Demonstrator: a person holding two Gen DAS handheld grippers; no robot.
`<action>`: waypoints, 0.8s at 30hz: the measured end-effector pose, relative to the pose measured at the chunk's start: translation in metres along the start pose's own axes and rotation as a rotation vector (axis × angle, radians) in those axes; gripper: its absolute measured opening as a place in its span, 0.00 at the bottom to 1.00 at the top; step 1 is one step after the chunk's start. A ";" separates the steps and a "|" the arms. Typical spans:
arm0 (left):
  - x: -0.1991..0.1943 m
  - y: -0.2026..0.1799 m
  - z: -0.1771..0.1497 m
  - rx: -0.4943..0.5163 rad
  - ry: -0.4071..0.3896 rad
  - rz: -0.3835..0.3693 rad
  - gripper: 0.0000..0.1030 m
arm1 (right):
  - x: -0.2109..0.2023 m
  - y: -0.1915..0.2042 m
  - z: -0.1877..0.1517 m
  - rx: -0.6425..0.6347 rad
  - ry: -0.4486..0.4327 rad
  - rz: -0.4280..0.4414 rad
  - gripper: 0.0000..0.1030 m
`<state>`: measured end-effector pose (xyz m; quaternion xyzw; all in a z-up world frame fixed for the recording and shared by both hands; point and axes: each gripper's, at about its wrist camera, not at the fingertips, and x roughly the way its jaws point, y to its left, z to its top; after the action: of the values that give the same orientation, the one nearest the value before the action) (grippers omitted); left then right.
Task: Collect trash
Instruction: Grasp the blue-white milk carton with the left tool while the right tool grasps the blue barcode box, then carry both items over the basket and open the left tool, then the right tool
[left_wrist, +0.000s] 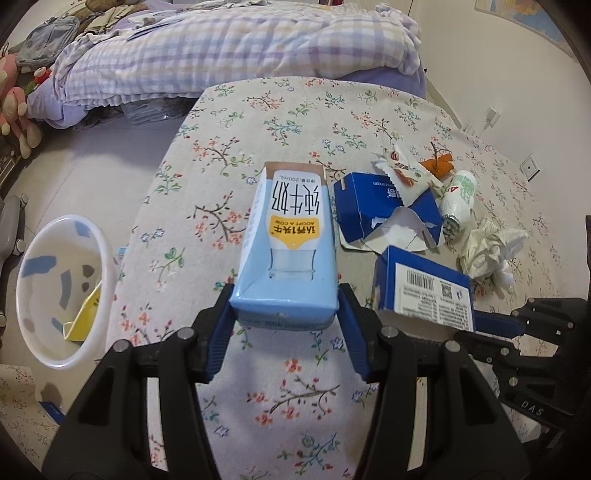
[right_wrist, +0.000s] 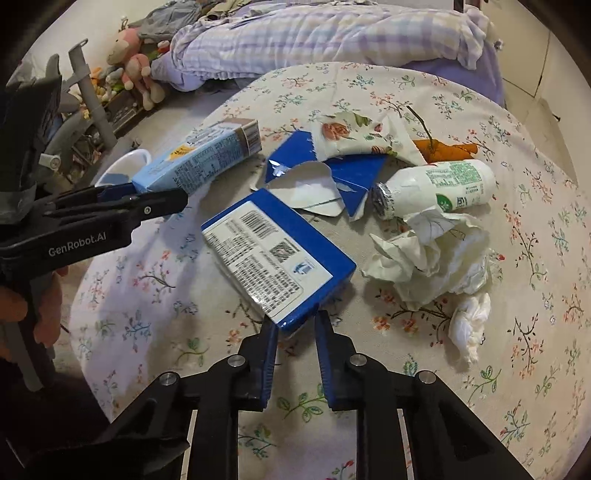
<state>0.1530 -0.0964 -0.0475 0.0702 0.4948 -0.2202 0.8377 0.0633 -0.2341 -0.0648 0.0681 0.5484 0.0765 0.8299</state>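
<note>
One floral table (left_wrist: 295, 110) beside a bed (left_wrist: 221, 48).

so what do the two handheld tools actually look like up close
Both match: black plastic linkage arms with round silver pivot pins, ending in blue ribbed fingers. The left tool bears white "GenRobot.AI" lettering on its side, seen from the right wrist view; the right tool shows embossed letters on its black body. No cables or sleeves are visible.

Lt-blue milk carton (left_wrist: 286, 243), navy box (right_wrist: 280, 254) (floral tablecloth (left_wrist: 280, 107)).
</note>
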 end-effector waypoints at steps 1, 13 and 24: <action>-0.003 0.002 -0.001 -0.001 -0.003 -0.002 0.54 | -0.001 0.002 0.001 -0.002 0.000 0.007 0.21; -0.022 0.034 -0.017 -0.032 -0.001 0.015 0.54 | 0.004 0.024 0.007 -0.084 -0.022 -0.107 0.79; -0.033 0.052 -0.029 -0.053 0.000 0.006 0.54 | 0.025 0.035 0.028 -0.144 -0.042 -0.148 0.79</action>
<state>0.1392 -0.0301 -0.0394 0.0495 0.5003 -0.2043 0.8399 0.0968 -0.1958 -0.0700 -0.0309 0.5276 0.0525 0.8473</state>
